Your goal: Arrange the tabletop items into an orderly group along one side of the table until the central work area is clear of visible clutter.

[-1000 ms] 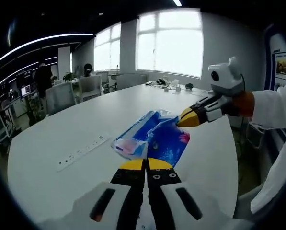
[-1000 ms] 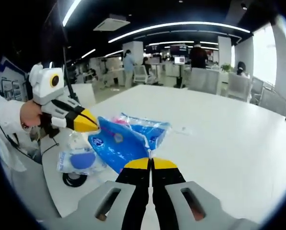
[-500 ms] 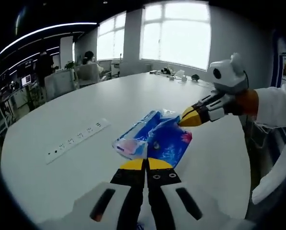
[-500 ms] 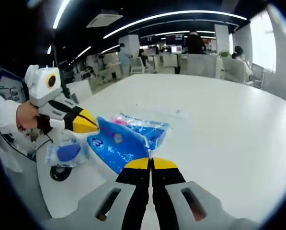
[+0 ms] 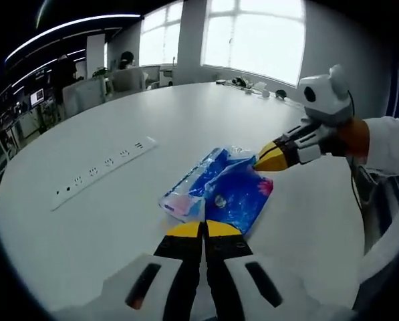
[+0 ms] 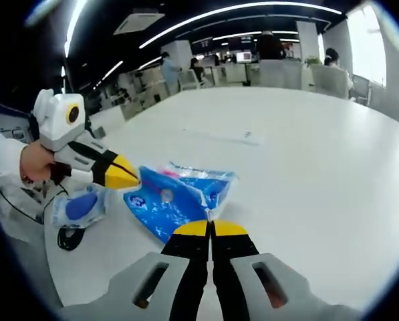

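Left tongs: the left tongs were clenched, yellow tips pressed together on the near edge of the blue plastic packet; seen from the other side, their tip met the packet's far corner. I judged they were gripping that edge.

Right tongs: the right tongs were likewise clenched on the opposite edge of the packet; across the counter their tip touched the packet's crinkled end. With an edge apparently pinched on each side, the limp bag was probably held stretched so it could be carried flat rather than sagging.

Packet: blue with a pink patch, between the two tongs, resting on or just above the white counter, near the edge closest to the person; I could not tell whether it was fully lifted.

Second packet: a smaller clear pouch with a blue oval lay just beside the left tongs, close to the counter's edge, likely the side chosen for the group.

Cable ring: a dark loop lay near the pouch, at the rim.

Power strip: a built-in socket strip ran across the counter, well apart from the packet.

Stage: mid-carry, as I judged it; the broad middle of the counter looked largely bare.
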### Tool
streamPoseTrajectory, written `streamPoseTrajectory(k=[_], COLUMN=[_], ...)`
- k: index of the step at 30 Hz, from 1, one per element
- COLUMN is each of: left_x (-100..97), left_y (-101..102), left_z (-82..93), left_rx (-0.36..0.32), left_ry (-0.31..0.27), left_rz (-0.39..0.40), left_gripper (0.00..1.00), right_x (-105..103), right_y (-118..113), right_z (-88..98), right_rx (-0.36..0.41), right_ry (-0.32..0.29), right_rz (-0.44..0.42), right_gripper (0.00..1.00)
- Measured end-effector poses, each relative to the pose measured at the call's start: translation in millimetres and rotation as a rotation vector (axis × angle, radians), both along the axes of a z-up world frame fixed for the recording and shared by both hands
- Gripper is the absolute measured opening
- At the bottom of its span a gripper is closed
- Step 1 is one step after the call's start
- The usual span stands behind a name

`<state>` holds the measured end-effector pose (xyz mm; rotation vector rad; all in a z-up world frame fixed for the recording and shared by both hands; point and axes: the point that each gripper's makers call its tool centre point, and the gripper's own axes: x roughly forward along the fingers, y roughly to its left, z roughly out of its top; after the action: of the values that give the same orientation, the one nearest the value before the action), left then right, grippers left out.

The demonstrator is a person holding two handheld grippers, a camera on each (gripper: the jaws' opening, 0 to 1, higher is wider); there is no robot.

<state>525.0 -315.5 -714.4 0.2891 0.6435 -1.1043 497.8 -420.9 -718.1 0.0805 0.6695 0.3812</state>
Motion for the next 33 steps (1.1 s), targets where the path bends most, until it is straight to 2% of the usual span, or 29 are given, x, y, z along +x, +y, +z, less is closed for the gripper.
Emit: streamPoseTrajectory(k=[10,21,27,33], left_x=[2.2,-1.1,-2.9,-4.4], left_y=[1.5,4.7,4.1,5.9], left_z=[-20.0,-30.5,-30.6,-29.7], left_rx=[0.020,0.041,0.027,0.026], left_ry=[0.029,0.046,0.064,0.074], left_rz=[0.010,0.012,0.026,0.041], left_gripper=[0.00,0.00,0.09,0.15], right_x=[0.8,-0.1,-0.6,-3.0], right_y=[-0.4,1.5,0.3,-3.3], right_z=[-19.7,-26.0,-26.1,-28.6], right_rx=[0.021,0.043,0.039,0.023], right_ry=[0.027,0.039,0.032,0.040], right_rz=[-0.010,-0.031,-0.038,-0.051], right_gripper=[0.00,0.00,0.02,0.09])
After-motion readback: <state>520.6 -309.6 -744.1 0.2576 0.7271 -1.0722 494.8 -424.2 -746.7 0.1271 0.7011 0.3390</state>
